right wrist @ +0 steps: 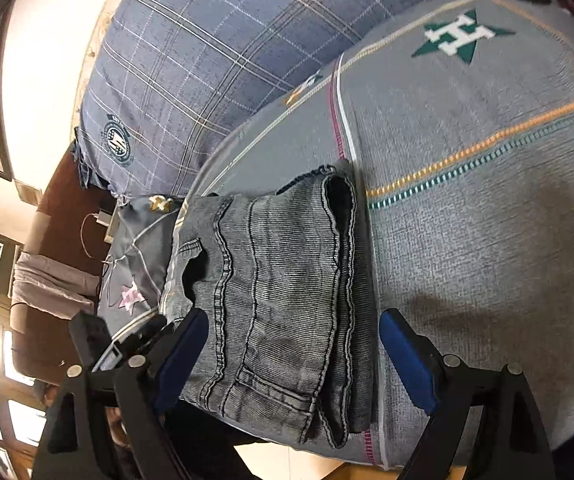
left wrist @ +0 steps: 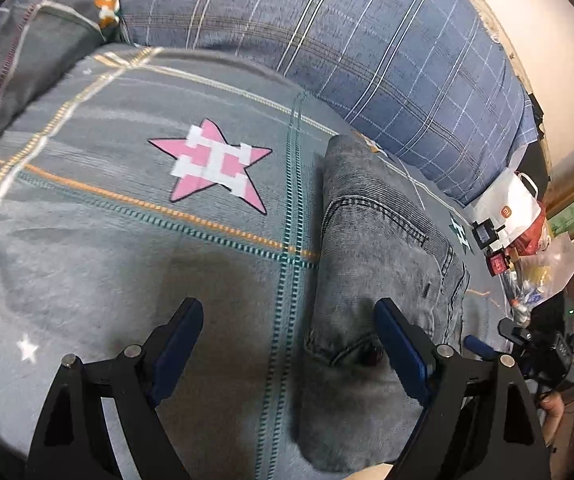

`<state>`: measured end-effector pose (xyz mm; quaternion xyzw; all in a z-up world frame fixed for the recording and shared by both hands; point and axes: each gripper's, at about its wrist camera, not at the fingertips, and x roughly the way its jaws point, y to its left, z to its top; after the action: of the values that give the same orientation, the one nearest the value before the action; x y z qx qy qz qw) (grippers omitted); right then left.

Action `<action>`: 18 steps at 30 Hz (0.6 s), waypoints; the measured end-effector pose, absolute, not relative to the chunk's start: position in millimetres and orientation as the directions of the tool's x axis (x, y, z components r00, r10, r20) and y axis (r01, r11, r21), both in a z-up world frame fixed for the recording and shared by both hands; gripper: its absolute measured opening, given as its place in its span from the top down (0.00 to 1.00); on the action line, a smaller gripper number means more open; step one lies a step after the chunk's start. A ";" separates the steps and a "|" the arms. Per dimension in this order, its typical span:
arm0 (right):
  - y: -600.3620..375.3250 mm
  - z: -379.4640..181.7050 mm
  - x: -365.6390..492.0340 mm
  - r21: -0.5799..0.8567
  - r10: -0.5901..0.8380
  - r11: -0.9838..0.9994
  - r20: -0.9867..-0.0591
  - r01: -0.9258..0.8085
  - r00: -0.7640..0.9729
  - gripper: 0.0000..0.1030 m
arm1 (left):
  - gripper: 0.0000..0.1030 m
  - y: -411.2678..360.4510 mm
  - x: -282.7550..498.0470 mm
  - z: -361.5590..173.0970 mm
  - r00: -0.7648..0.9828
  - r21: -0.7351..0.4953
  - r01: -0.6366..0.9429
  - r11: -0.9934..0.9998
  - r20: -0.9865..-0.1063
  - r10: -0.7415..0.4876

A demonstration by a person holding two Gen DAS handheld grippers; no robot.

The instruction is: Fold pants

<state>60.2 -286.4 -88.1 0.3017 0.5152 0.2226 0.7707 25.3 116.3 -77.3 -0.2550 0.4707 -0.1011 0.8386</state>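
Note:
Grey washed denim pants lie folded into a thick narrow bundle on a grey patterned bedspread. In the left wrist view my left gripper hovers open over the bundle's left edge, its right finger above the denim, its left finger above bare bedspread. In the right wrist view the same pants show stacked hems and a seam. My right gripper stands open with the bundle's near end between its blue pads, not touching them. The other gripper shows at the left edge.
A blue plaid quilt is piled behind the bedspread against the wall. A pink star and a green star mark the bedspread. Bags and clutter stand off the bed's right side. A grey pillow lies beyond the pants.

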 end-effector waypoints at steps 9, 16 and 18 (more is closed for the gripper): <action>-276.4 -111.0 72.3 0.755 0.723 0.656 -0.624 -0.014 0.296 0.13 | 0.15 97.2 40.1 -85.3 0.473 -0.558 -0.040 0.829 -0.741 -0.476; -281.1 -122.2 79.1 0.779 0.755 0.627 -0.605 -0.008 0.254 0.13 | 0.15 82.8 49.8 -83.6 0.427 -0.565 -0.004 0.825 -0.747 -0.509; -279.7 -125.4 84.4 0.797 0.773 0.605 -0.587 0.001 0.242 0.12 | 0.15 75.7 52.6 -82.6 0.415 -0.564 0.005 0.826 -0.750 -0.515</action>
<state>84.4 -279.7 -125.4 0.3506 0.5518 0.2734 0.7056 52.6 75.7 -82.6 -0.2467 0.5162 -0.1615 0.8041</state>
